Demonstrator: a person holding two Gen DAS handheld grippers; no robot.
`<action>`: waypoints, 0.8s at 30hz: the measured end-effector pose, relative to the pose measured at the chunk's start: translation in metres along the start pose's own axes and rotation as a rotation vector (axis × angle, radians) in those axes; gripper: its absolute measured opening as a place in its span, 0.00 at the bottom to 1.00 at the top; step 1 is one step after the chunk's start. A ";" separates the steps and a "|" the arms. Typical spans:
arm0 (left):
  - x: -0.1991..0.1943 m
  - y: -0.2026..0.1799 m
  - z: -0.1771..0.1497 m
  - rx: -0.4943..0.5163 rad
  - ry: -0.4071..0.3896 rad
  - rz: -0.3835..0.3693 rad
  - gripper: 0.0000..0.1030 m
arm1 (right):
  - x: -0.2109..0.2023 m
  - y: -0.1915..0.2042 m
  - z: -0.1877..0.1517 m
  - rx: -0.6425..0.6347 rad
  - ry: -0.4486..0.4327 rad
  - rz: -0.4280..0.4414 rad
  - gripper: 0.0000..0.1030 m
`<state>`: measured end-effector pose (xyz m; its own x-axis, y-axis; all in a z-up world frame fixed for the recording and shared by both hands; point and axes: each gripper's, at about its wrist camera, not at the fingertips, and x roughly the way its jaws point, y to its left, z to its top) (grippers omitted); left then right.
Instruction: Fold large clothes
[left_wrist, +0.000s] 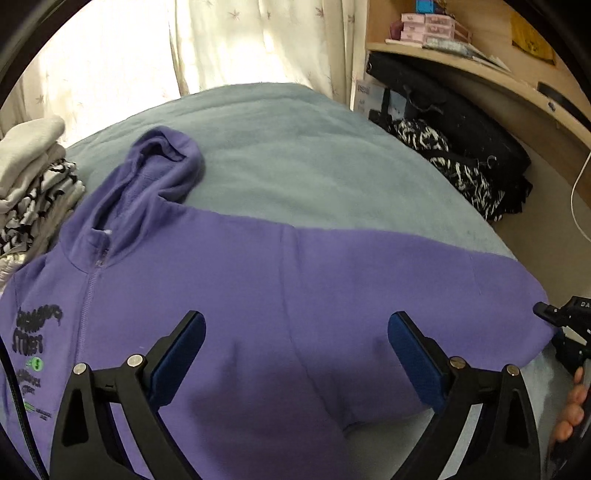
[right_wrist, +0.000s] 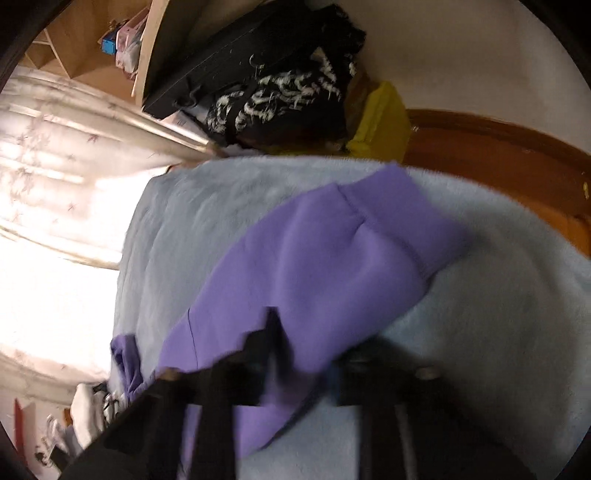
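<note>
Purple hoodie (left_wrist: 258, 280) lies spread on the bed (left_wrist: 295, 147), unfolded. Left tongs (left_wrist: 297, 332) gape wide above it, holding nothing; right tongs (right_wrist: 306, 354) look pinched on its sleeve, though blurred.

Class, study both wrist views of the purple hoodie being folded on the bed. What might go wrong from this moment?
1. The left gripper hovers open above the purple hoodie, so it probably pins nothing; a pull at the sleeve may drag the whole garment.
2. The hood lies twisted to one side and could fold in crooked.
3. The right wrist view is blurred; whether the right gripper has fabric cannot be told, so it may slip.
</note>
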<state>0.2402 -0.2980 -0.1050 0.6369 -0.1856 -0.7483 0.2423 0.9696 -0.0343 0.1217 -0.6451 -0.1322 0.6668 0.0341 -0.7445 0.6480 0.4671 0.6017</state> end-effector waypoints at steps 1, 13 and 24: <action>-0.008 0.006 0.001 -0.004 -0.018 0.007 0.95 | -0.006 0.010 -0.001 -0.029 -0.032 -0.009 0.12; -0.093 0.166 -0.022 -0.291 -0.138 0.135 0.95 | -0.037 0.273 -0.170 -0.900 -0.096 0.172 0.14; -0.074 0.264 -0.077 -0.448 0.018 0.072 0.95 | 0.058 0.247 -0.298 -1.049 0.297 0.067 0.48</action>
<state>0.2005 -0.0163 -0.1100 0.6264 -0.1161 -0.7708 -0.1458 0.9540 -0.2621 0.2110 -0.2643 -0.1128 0.4826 0.2335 -0.8441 -0.1168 0.9724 0.2022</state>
